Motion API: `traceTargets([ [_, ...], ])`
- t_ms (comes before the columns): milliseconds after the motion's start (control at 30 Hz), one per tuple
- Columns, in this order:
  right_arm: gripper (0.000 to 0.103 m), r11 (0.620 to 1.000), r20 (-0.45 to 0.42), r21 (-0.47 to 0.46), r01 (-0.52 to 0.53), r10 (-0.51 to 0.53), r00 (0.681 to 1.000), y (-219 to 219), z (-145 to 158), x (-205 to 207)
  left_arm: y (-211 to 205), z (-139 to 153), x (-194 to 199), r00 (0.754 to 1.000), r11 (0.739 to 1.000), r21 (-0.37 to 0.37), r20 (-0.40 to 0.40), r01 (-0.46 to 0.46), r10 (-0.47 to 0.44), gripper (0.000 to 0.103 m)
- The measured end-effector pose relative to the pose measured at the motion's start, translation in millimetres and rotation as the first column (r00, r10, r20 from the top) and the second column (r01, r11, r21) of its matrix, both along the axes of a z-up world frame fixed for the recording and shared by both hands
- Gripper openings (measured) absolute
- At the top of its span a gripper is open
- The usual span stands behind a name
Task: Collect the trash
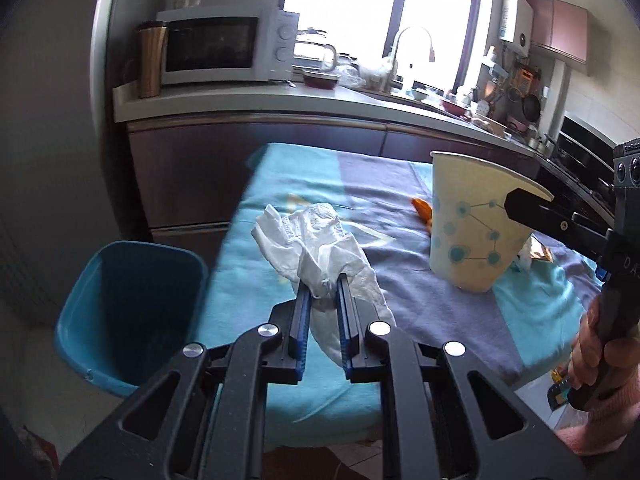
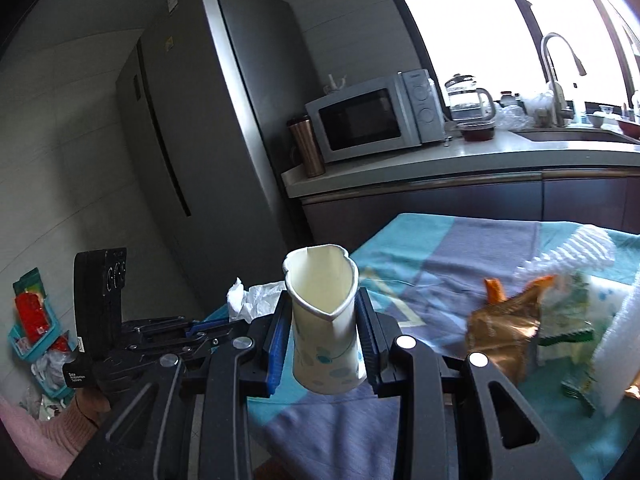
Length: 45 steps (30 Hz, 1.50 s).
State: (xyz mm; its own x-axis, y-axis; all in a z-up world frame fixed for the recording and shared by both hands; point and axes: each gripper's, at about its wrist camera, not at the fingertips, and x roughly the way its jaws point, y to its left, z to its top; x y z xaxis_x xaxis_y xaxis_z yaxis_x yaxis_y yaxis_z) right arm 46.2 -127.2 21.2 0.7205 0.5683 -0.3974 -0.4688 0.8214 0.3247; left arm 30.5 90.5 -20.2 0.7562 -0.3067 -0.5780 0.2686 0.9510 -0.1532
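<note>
I'm clamping the left gripper [image 1: 324,280] on a crumpled tissue [image 1: 316,240] above the table [image 1: 248,280], near the blue bin [image 1: 124,312]; the right gripper [image 2: 322,320] is squeezing a paper cup [image 2: 324,320], denting it, above the table.

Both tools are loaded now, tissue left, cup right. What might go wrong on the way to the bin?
1. The left tool pinches only part of the tissue; its loose tail may snag or tear free.
2. The right tool has squeezed the paper cup out of round; it might slip.
3. The blue bin sits beside the table edge, so a drop could miss.
</note>
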Motion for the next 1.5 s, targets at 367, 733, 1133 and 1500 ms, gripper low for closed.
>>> traceTargets([
  [367,0.030,0.976,-0.132,0.041,-0.214,0.218,0.967,119,-19,75,128,-13,22,0.954,0.955,0.030,-0.040,-0.296,0.297,0.014],
  [733,0.031,0.955,-0.334,-0.001,-0.298,0.281,0.900,200,-57,131,179,-54,62,0.920,0.932,0.031,-0.154,-0.360,0.361,0.014],
  [1133,0.034,0.956,-0.456,-0.043,-0.289,0.239,0.857,224,-88,148,169,-87,97,0.893,0.921,0.063,-0.228,-0.383,0.387,0.020],
  [1500,0.039,0.961,-0.368,-0.040,-0.274,0.241,0.898,192,-73,126,151,-79,79,0.907,0.921,0.065,-0.160,-0.384,0.389,0.029],
])
